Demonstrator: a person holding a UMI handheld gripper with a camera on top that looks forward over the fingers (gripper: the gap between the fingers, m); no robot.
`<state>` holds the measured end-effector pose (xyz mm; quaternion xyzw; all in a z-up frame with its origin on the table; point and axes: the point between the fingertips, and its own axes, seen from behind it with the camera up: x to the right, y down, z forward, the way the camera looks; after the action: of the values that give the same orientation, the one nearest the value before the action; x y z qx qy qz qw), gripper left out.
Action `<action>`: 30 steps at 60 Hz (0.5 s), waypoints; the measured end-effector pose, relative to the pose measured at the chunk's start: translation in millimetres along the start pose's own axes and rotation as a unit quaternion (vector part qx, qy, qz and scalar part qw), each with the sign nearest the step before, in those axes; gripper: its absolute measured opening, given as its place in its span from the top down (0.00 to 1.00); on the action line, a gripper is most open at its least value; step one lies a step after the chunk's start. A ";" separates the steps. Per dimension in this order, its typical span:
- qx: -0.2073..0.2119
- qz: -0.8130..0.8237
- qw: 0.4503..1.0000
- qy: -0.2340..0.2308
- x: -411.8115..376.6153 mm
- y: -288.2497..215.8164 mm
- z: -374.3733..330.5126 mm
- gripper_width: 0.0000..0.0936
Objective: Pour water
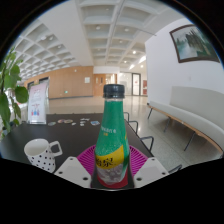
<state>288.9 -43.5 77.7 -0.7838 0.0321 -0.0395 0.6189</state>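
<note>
Far left, a leafy plant (10,85) stands at the table (60,130) edge, with a signboard (38,102) just right of it. Near left, a white cup (41,153) with a dotted pattern rests on the dark table, close beside my left finger. Centre: the bottle (113,135), green-capped, green and yellow label, upright between my fingers. My gripper (112,172) looks pinched on its lower body, pink pads touching both sides. I judge it a thin plastic bottle, liquid inside, moderately heavy, smooth, liable to dent or slip under a tilt; a hold at mid-label suits it better. Cap appears on. Far right, a white bench (190,105) under a framed picture (193,42).
</note>
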 end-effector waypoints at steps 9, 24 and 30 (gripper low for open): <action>-0.033 0.000 0.999 0.014 2.9 11.0 0.5 0.34; -0.070 -0.020 0.996 0.052 7.9 -4.7 -54.8 0.08; -0.077 -0.033 0.995 0.057 6.2 -19.2 -99.1 0.08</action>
<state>285.0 -135.6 119.4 -0.8262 0.0440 -0.1021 0.5523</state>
